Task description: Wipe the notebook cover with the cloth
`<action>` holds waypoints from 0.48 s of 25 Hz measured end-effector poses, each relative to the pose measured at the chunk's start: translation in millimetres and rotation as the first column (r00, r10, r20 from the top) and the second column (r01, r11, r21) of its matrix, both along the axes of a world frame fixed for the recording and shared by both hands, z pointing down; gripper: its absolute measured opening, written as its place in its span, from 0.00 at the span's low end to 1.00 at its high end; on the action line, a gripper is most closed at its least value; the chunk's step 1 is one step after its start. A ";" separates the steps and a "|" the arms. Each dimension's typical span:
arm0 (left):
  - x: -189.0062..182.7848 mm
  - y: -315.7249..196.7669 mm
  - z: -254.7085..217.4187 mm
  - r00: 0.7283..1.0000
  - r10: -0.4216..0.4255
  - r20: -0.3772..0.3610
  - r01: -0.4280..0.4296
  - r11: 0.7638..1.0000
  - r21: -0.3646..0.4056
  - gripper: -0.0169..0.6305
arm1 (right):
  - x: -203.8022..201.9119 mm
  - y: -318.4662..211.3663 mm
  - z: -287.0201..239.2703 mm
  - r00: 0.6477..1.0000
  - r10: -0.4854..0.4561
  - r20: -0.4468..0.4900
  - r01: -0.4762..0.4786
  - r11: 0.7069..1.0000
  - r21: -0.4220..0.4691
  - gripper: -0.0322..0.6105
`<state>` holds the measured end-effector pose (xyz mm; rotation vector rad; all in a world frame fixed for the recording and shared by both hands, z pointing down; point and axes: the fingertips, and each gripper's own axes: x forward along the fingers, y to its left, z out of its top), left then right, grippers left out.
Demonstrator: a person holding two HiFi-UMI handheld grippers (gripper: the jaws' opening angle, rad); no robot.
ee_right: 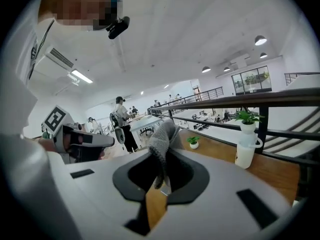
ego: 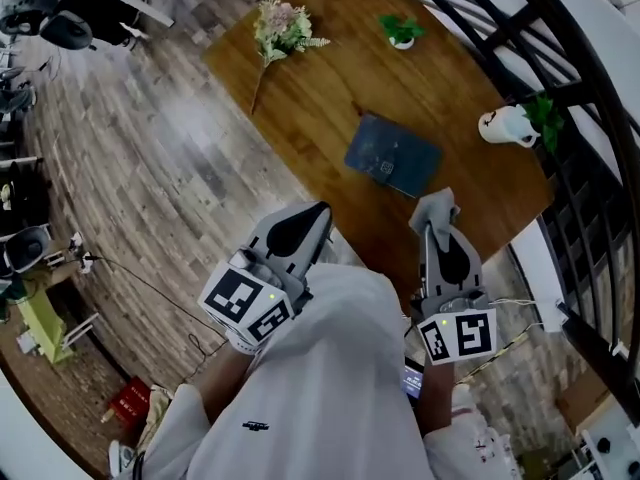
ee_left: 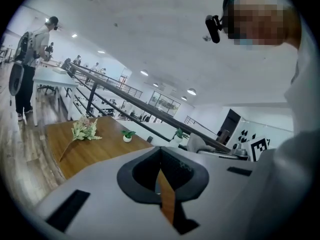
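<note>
1. The notebook (ego: 392, 155) lies closed and flat near the middle of the wooden table (ego: 330, 98). Its cover is dark blue-grey and sits slantwise to the table's edges. A small pale mark on the cover is too small to read.
2. The right gripper (ego: 438, 230) hangs at about 5 o'clock from the notebook, near the table's edge. Its jaws are pinched on a grey knitted cloth (ego: 434, 206), which bunches up past the jaw tips. The cloth is apart from the cover, with only bare wood between them.
3. The left gripper (ego: 318, 211) is held at about 7 o'clock from the notebook, off the table's edge. Its jaws are closed together with nothing in them.
4. Seen from the notebook, a dried flower bunch (ego: 280, 30) lies at 10 o'clock and a small potted plant (ego: 402, 31) stands at 12 o'clock. A white jug with a green plant (ego: 510, 125) stands at 2 o'clock, all well apart from the notebook.
5. A black railing (ego: 560, 98) runs along the table's far right side.
</note>
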<state>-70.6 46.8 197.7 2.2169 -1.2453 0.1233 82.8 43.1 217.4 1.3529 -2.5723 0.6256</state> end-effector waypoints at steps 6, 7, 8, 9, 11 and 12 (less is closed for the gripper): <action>15.2 -24.5 13.2 0.997 0.074 0.015 -0.073 0.996 -0.056 0.05 | -6.4 -19.9 6.4 0.999 0.017 0.046 -0.015 1.000 -0.026 0.11; 17.8 -28.6 18.1 0.996 0.089 0.016 -0.088 0.994 -0.071 0.05 | -6.9 -23.2 6.9 0.999 0.022 0.048 -0.021 0.999 -0.028 0.11; 20.7 -33.1 22.8 0.994 0.104 0.017 -0.102 0.991 -0.082 0.05 | -6.2 -26.7 7.9 0.998 0.030 0.048 -0.029 0.999 -0.032 0.11; 23.7 -38.2 27.0 0.993 0.119 0.018 -0.116 0.989 -0.090 0.05 | -4.9 -30.5 9.9 0.998 0.039 0.043 -0.038 0.999 -0.036 0.11; 27.3 -48.6 35.3 0.990 0.139 0.022 -0.137 0.986 -0.098 0.05 | -2.7 -38.1 17.6 0.998 0.056 0.027 -0.054 0.997 -0.046 0.11; 27.7 -52.4 39.7 0.989 0.145 0.024 -0.141 0.985 -0.103 0.05 | -2.4 -41.1 22.3 0.998 0.062 0.021 -0.061 0.997 -0.053 0.11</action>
